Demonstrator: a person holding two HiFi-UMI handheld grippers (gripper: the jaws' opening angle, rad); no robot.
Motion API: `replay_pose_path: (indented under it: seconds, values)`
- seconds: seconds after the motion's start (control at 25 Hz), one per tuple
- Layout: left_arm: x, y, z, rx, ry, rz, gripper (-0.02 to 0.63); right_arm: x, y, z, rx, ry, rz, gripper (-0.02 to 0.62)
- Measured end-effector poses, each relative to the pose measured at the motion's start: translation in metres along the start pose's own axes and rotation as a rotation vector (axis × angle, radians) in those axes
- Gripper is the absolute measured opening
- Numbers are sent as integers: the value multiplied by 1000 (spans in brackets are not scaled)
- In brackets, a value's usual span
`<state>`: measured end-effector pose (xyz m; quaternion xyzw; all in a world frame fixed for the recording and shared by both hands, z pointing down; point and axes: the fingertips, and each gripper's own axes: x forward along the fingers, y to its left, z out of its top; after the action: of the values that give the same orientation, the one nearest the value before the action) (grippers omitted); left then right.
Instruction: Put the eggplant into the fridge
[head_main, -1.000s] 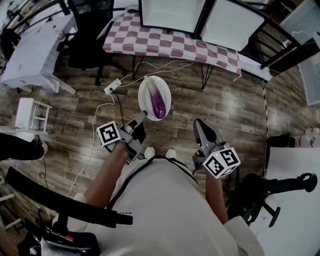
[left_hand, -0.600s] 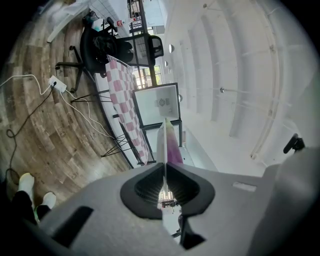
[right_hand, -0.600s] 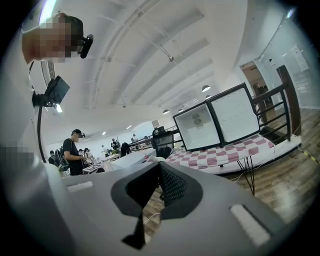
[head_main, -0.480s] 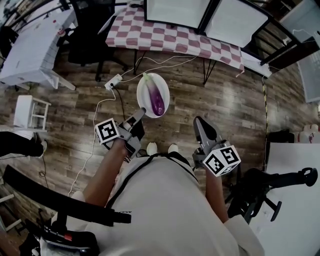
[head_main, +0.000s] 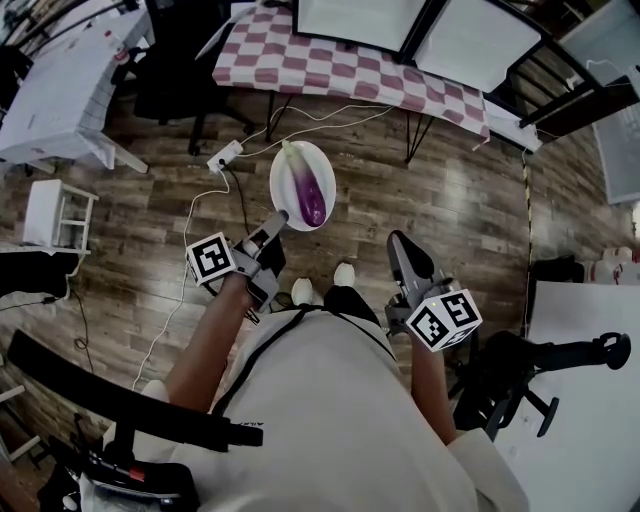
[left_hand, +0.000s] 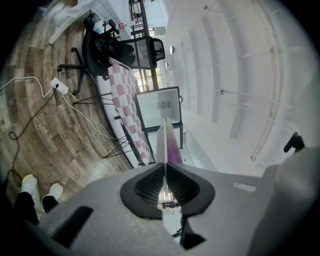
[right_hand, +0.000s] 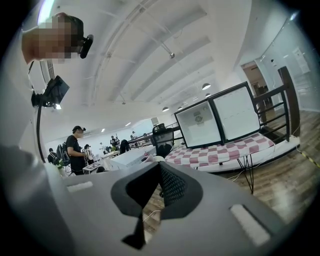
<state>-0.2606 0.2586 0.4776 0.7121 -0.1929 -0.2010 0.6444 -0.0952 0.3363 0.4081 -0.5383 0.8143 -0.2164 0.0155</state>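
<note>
A purple eggplant lies on a white plate that hangs level over the wooden floor. My left gripper is shut on the plate's near rim. In the left gripper view the plate shows edge-on between the closed jaws of the left gripper, with the eggplant just right of it. My right gripper is held beside the body, apart from the plate. In its own view the right gripper is shut with nothing between the jaws. No fridge is in view.
A table with a red-checked cloth and two white boards stands ahead. A power strip and cables lie on the floor. A black office chair, a white table and a small white stool stand left. People stand far off.
The person has walked forward: the floor, the cables and the stool have slid back in the head view. The plate with the eggplant stays in the left gripper; both grippers keep their pose.
</note>
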Motion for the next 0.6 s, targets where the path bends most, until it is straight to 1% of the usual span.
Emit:
replay_pose_path:
  seconds: [0.2,0.36,0.6]
  values:
    - [0,1,-1,-4,-7,-1,26,1,1,5,-9,5,4,8]
    - [6,2,0,-2,-15,-7,26,3,-7,4,6,1,8,8]
    - [21,8,2,13,-29,16,28,15,-25,8,14,-3,41,8]
